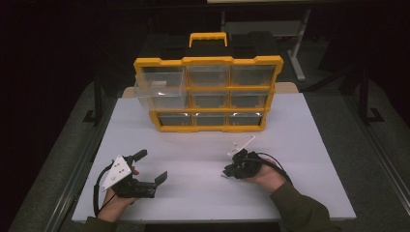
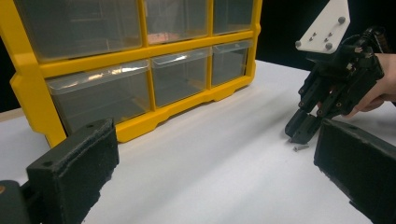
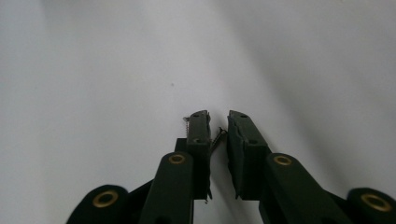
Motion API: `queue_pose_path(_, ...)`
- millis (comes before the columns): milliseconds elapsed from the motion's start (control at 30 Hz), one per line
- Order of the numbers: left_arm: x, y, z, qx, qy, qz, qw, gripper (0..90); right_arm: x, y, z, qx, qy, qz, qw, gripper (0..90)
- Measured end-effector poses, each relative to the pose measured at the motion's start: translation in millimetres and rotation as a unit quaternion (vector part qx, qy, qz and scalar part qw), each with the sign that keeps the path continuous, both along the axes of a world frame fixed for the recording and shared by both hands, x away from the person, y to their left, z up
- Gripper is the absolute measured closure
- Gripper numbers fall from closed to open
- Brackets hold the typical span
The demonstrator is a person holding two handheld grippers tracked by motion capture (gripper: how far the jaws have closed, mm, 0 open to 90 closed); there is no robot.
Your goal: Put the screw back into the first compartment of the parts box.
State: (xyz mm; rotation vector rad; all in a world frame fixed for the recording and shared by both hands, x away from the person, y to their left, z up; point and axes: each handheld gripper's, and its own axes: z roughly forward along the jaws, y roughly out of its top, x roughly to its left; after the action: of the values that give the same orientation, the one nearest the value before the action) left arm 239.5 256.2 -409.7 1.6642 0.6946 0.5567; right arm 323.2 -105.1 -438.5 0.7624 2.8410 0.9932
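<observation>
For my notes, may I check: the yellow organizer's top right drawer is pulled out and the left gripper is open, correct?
Not quite: the pulled-out drawer of the yellow organizer is the top left one, as the high view shows; the left gripper is indeed open.

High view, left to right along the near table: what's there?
Left tool with grey three-cornered plate → bare white tabletop → right tool, black, pointed down at the table, in the person's right hand.

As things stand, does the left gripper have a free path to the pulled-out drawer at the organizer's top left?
Probably yes. The left gripper has its jaws wide open with nothing between them, and only bare white table lies between it and the pulled-out drawer.
</observation>
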Motion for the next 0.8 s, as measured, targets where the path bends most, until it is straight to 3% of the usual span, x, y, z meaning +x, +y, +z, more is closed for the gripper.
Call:
queue_pose_path(300, -0.3, -0.4, 0.1, 0.002, 0.001, -0.001, 1.0000, 0.0, -1.2, 1.2, 0.3, -0.014, -0.012, -0.001, 0.9998, 86.8)
queue_pose_path(633, 0.0, -0.9, -0.3, 0.003, -0.001, -0.002, 1.0000, 0.0, 1.4, -0.9, 0.4, -0.008, -0.002, 0.000, 1.0000, 87.2)
queue_pose_path(800, -0.2, -0.1, 0.0, 0.003, 0.001, -0.002, 1.0000, 0.0, 3.8, -3.9, 3.1, 0.007, 0.010, 0.000, 0.9999, 87.4)
